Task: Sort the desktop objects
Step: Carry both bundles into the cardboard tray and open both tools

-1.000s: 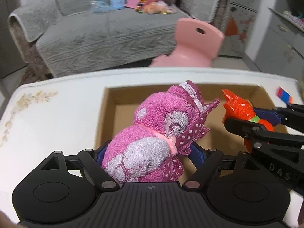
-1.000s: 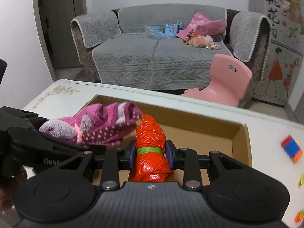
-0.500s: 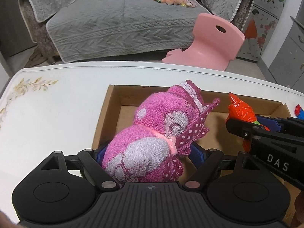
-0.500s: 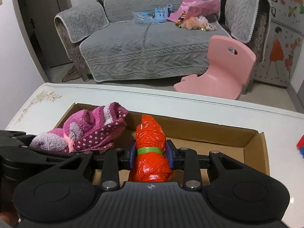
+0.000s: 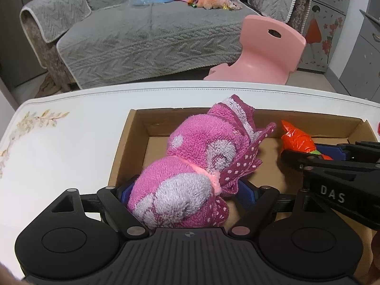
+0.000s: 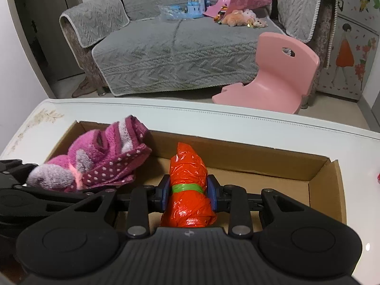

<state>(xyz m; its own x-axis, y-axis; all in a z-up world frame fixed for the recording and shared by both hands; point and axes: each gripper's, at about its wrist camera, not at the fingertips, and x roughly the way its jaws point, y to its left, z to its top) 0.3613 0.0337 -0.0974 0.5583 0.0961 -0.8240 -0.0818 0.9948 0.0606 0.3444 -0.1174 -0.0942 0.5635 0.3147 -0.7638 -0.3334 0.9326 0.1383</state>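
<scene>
My left gripper [image 5: 185, 190] is shut on a rolled pink and grey towel [image 5: 201, 163] and holds it over the left part of an open cardboard box [image 5: 123, 147]. My right gripper [image 6: 188, 192] is shut on a rolled orange plastic bag with a green band [image 6: 188, 178] and holds it over the middle of the same box [image 6: 320, 166]. The towel also shows in the right wrist view [image 6: 99, 161], and the orange bag in the left wrist view [image 5: 296, 137]. The box floor under both items is partly hidden.
The box sits on a white table [image 5: 59, 147] with a floral print at its left. A small red object [image 6: 378, 177] lies on the table right of the box. A pink child's chair [image 6: 280, 71] and a grey sofa [image 6: 178, 47] stand beyond the far edge.
Both grippers have tilted downward and moved lower over the box, each still holding its item. More of the box's inside shows now.
</scene>
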